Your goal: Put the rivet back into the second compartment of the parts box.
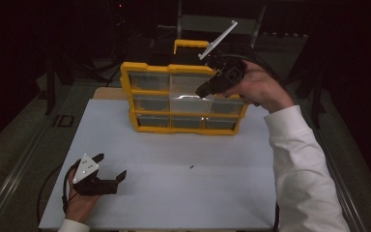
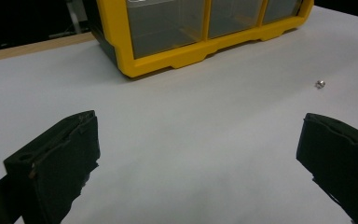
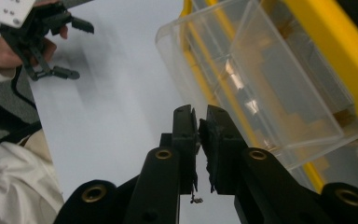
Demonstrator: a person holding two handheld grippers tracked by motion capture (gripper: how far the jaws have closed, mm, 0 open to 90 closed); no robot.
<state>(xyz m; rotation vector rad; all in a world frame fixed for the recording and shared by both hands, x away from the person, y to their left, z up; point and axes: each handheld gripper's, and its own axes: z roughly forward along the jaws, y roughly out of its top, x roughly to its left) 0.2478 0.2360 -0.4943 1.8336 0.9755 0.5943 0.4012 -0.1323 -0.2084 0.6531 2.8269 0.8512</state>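
Observation:
A yellow drawer cabinet with clear drawers stands at the far middle of the white table. One clear drawer in its middle column is pulled out and tilted. My right gripper sits at that drawer's front edge, its jaws pinched together on the thin lip. My left gripper rests near the table's front left corner, jaws wide open with bare table between them. In the right gripper view the left gripper appears far off at the top left.
A tiny metal piece lies loose on the table in front of the cabinet, also seen as a small nut ahead of the left gripper. A white-sleeved forearm crosses the table's right side. Dark surroundings lie beyond the table edges.

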